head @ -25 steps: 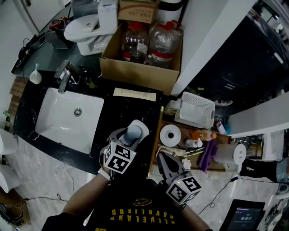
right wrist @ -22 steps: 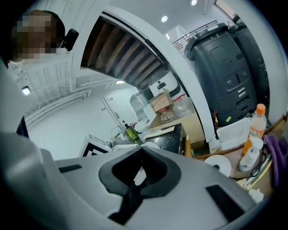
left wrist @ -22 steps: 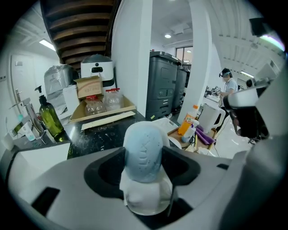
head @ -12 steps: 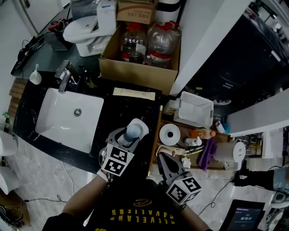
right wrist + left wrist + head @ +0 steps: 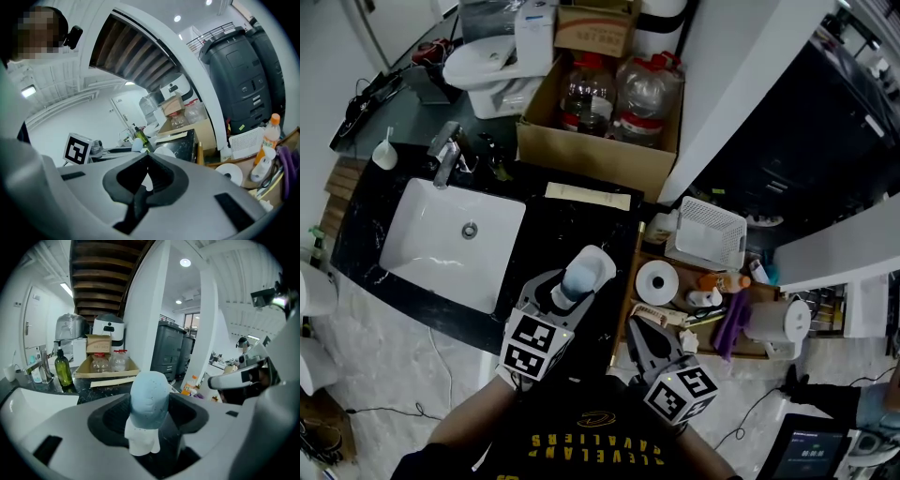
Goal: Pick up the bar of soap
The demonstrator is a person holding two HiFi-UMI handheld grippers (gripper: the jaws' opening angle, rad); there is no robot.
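Note:
A pale blue bar of soap [image 5: 149, 398] stands on end between the dark pads of my left gripper [image 5: 150, 408], which is shut on it. A white piece shows just below the soap. In the head view the left gripper [image 5: 567, 283] holds the soap [image 5: 577, 277] over the black counter [image 5: 553, 220], right of the sink. A white rounded object [image 5: 600, 260] lies just beyond the soap; what it is I cannot tell. My right gripper [image 5: 642, 336] hovers near the counter's front right corner, and its jaws [image 5: 147, 158] meet with nothing between them.
A white sink [image 5: 450, 244] with a faucet [image 5: 445, 155] fills the counter's left. A green bottle [image 5: 63, 369] stands by it. A cardboard box of water jugs [image 5: 600, 141] sits behind. A wooden tray [image 5: 630, 281] to the right holds a paper roll [image 5: 656, 281], a white basket [image 5: 708, 234] and bottles.
My left gripper, with the soap in it, has drawn back slightly toward the person. The right gripper has stayed where it was.

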